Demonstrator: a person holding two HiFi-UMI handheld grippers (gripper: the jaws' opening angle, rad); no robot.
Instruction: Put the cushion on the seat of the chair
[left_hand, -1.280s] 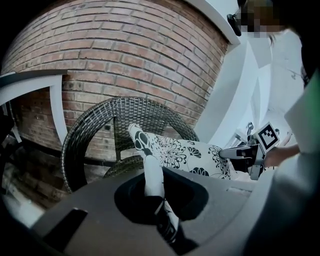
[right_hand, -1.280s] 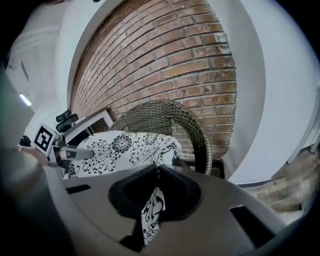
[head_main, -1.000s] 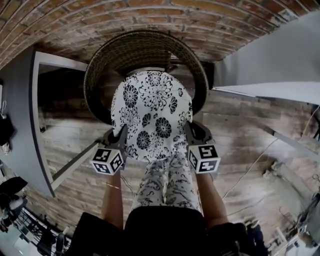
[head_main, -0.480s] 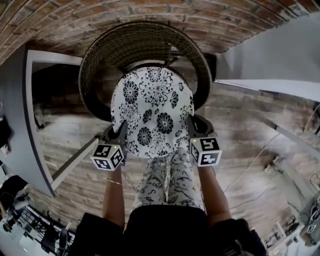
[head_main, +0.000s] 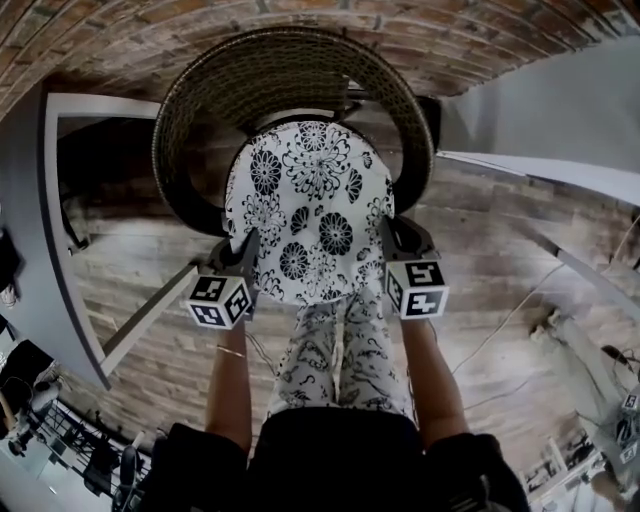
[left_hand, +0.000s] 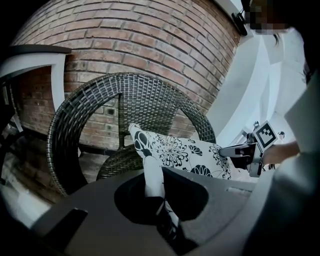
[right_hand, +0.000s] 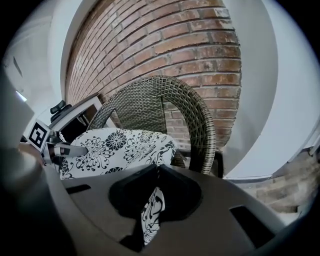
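A white cushion with black flowers (head_main: 310, 210) hangs in the air just in front of a dark wicker chair (head_main: 290, 70) with a round back. My left gripper (head_main: 240, 262) is shut on the cushion's (left_hand: 180, 152) left edge and my right gripper (head_main: 390, 250) is shut on its right edge (right_hand: 120, 147). In the left gripper view the fabric is pinched between the jaws, with the chair's (left_hand: 125, 115) seat below and behind. The right gripper view shows the chair (right_hand: 165, 110) back rising behind the cushion. The seat is mostly hidden under the cushion.
A red brick wall (head_main: 300, 20) stands behind the chair. A grey frame (head_main: 70, 230) stands at the left, a white panel (head_main: 560, 110) at the right. The floor is wood plank (head_main: 510, 280). The person's patterned legs (head_main: 335, 350) are below the cushion.
Both grippers have carried the cushion forward, nearer to the chair; the chair back looks larger in both gripper views. The grip on both edges is unchanged.
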